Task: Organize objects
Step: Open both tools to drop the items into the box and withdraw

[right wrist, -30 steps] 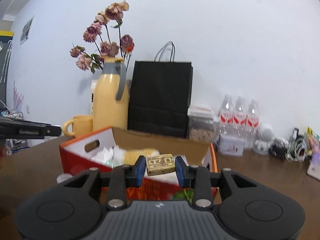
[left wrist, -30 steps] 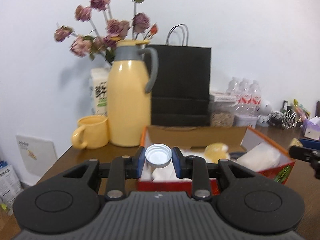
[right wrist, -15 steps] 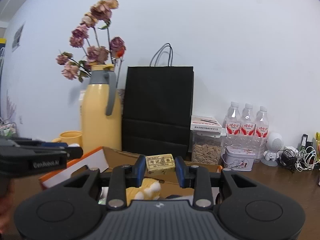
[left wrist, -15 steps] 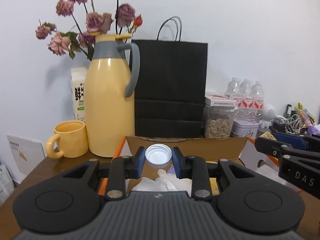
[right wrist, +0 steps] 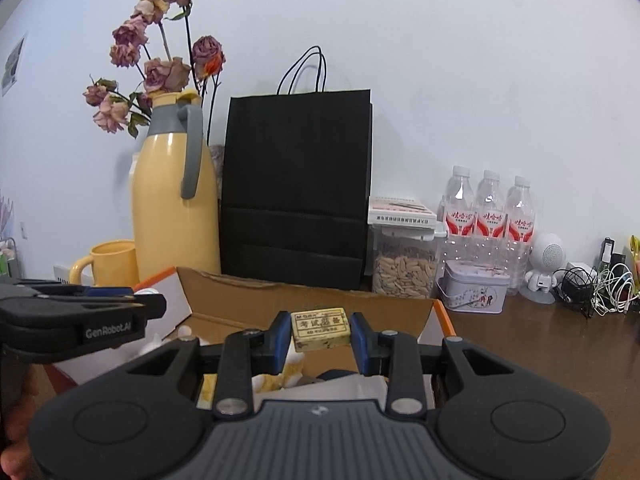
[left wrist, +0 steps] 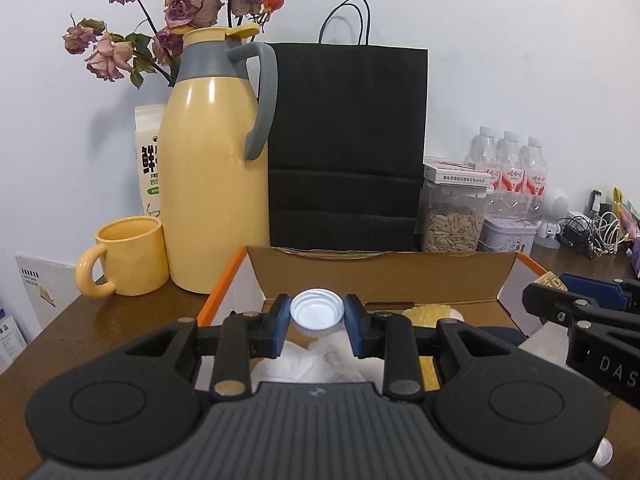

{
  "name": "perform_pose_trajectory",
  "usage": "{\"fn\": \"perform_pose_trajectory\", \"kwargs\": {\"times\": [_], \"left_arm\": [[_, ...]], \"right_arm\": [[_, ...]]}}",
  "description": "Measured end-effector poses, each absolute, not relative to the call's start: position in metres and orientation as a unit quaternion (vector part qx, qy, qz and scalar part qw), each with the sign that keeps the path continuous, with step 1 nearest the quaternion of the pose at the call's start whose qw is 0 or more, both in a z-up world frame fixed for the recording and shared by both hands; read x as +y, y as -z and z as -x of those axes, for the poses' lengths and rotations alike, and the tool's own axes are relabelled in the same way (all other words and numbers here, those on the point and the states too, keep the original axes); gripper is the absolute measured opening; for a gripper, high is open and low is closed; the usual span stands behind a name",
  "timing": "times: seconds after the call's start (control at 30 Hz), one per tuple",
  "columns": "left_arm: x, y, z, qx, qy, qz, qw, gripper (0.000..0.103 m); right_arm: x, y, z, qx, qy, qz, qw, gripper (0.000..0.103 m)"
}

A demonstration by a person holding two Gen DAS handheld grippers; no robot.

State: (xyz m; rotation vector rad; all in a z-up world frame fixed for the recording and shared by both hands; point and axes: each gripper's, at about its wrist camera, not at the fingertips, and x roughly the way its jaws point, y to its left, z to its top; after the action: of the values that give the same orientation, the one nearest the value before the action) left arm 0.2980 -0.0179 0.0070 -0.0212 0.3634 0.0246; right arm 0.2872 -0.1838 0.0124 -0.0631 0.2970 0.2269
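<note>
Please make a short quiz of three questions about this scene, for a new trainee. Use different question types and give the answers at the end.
1. True or false: the left gripper holds a white bottle cap between its fingers.
2. Multiple choice: what is clamped in the right gripper? A) a small yellowish eraser with printed characters B) a spoon C) a battery
3. Fill in: both grippers are above the open ____ with orange edges, in front of the black paper bag.

Key
1. True.
2. A, the eraser.
3. Cardboard box; it already holds crumpled white paper and other items.
</note>
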Motion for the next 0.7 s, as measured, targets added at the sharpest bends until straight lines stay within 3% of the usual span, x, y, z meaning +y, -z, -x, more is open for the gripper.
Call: {"fn": "perform_pose_trajectory", "kwargs": {"times": [0.1, 0.13, 0.17, 0.2, 0.23, 0.27, 0.37, 0.7], "left_arm": [[-0.016, -0.008, -0.294, 0.175, -0.015, 0.010, 0.984, 0.044], [-0.015, -0.008, -0.293, 0.171, -0.015, 0.012, 0.985, 0.055], [-0.015, -0.009, -0.291, 0.167, -0.016, 0.011, 0.986, 0.068], [-0.015, -0.010, -0.289, 0.162, -0.018, 0.010, 0.987, 0.077], [-0.015, -0.010, -0.287, 0.156, -0.022, 0.009, 0.987, 0.097], [-0.014, -0.011, -0.284, 0.147, -0.025, 0.009, 0.989, 0.103], [-0.014, -0.015, -0.279, 0.133, -0.033, 0.011, 0.990, 0.103], [-0.011, -0.018, -0.269, 0.128, -0.033, 0.022, 0.991, 0.103]], "right_arm": [[-0.186, -0.012, -0.285, 0.151, -0.113, 0.029, 0.982, 0.033], [-0.187, -0.012, -0.284, 0.151, -0.113, 0.027, 0.982, 0.044], [-0.188, -0.012, -0.284, 0.152, -0.113, 0.025, 0.982, 0.062], [-0.189, -0.012, -0.283, 0.150, -0.112, 0.023, 0.982, 0.071], [-0.190, -0.012, -0.282, 0.148, -0.111, 0.021, 0.982, 0.087], [-0.191, -0.012, -0.281, 0.145, -0.109, 0.020, 0.983, 0.096], [-0.193, -0.013, -0.278, 0.141, -0.107, 0.014, 0.984, 0.103], [-0.195, -0.017, -0.269, 0.139, -0.109, 0.011, 0.984, 0.103]]}}
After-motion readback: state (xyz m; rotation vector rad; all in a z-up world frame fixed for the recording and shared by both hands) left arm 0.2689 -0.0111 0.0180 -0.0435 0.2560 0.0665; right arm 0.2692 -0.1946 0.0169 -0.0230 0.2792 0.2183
